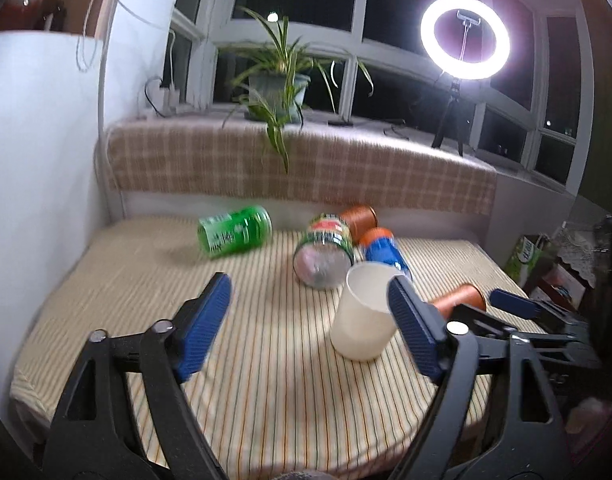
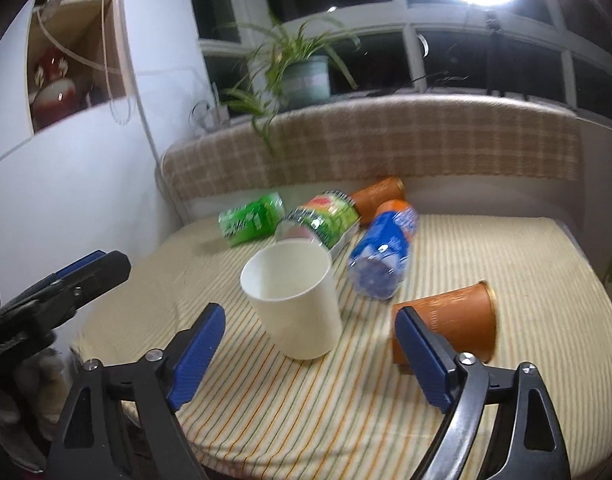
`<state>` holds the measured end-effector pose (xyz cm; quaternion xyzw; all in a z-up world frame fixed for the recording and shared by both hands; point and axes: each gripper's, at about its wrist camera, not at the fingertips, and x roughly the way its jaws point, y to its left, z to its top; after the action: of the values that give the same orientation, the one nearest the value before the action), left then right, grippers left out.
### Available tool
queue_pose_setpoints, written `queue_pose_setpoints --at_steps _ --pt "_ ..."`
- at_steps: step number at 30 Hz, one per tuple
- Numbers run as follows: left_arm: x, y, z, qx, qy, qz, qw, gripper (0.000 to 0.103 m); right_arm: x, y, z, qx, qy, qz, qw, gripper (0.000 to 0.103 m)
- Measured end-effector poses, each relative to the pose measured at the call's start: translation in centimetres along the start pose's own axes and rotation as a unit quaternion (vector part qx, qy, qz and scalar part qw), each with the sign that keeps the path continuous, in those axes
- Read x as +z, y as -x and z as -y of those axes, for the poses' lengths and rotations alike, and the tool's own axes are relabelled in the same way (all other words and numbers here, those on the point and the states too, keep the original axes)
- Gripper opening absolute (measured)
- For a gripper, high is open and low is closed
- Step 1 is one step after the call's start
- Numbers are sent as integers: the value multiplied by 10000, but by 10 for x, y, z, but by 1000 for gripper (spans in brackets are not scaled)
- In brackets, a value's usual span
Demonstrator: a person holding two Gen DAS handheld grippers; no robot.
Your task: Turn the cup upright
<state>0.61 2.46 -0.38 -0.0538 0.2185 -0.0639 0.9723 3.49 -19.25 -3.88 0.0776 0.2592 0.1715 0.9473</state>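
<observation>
Striped tabletop [image 1: 266, 360] | white cup [image 2: 294, 300] upright, mouth up, mid-table | left claw [image 1: 310, 324] wide open, empty | right claw [image 2: 310, 356] wide open, empty | orange cup [image 2: 450, 324] on its side: full in right view, mostly hidden in left

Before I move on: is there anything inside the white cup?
The white cup stands mouth up; its visible inner wall is bare and white. The near wall hides the bottom, so that part cannot be checked.

White cup [image 2: 294, 300] upright, mouth up, on striped tablecloth [image 2: 306, 400].
</observation>
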Motion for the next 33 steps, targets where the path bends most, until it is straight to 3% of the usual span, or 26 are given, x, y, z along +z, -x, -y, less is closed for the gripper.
queue_pose_setpoints --at_steps 2,5,12,33 --pt "2 2 1 56 11 134 9999 99 3 9 2 -91 -20 128 9999 94" --pt "3 5 1 118 20 263 9996 100 7 21 4 -248 -27 353 9991 100" --pt "5 10 3 255 -9 387 9989 102 12 39 2 -441 8 644 9970 103" --pt "5 14 2 398 -17 412 9984 103 12 46 5 -571 -24 706 9959 103"
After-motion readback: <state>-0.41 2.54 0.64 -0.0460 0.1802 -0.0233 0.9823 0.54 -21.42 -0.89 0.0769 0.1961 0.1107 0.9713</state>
